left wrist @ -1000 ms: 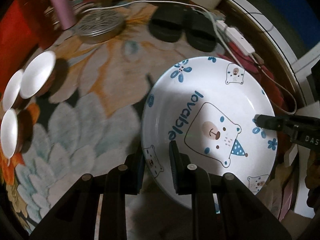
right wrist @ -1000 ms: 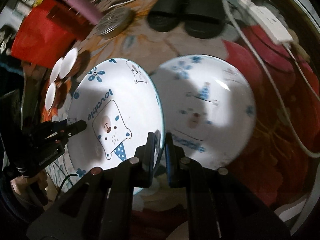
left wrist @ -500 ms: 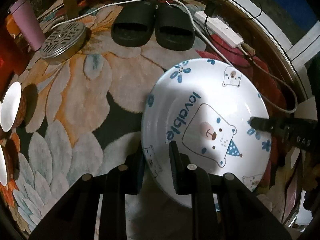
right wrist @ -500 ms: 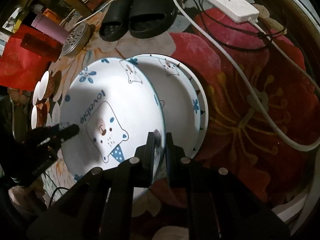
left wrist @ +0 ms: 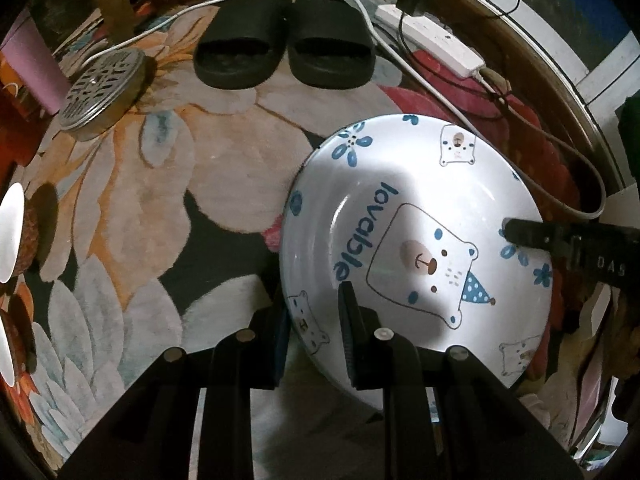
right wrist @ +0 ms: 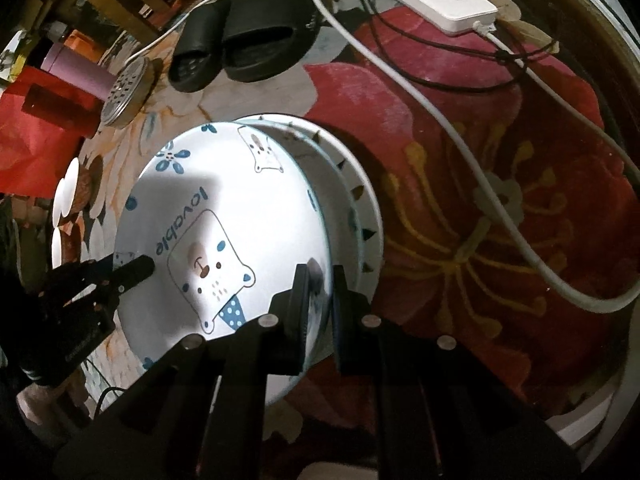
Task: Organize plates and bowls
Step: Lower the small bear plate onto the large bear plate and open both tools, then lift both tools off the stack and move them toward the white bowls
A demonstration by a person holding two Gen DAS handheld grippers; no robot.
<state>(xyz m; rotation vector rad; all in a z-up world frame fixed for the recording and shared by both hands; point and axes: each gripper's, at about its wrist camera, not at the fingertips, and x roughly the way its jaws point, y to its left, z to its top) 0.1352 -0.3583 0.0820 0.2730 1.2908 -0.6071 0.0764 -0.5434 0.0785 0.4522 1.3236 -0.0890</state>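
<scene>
Clearly held at opposite rims, the bear plate [left wrist: 416,240] sits over two stacked plates [right wrist: 360,208] on the floral rug [left wrist: 160,184]. Both the left gripper [left wrist: 316,320] and right gripper [right wrist: 320,292] have fingers clamped on its edge. Black slippers [left wrist: 284,44] lie beyond.

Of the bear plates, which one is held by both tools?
The top bear plate, printed "lovable": both tools grip its rim. The others lie stacked beneath, untouched.

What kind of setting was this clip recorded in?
Most likely the floor of a lived-in home room, not a kitchen counter: the bear-print plate is handled over a floral rug, with black slippers and a white power strip lying nearby.
</scene>
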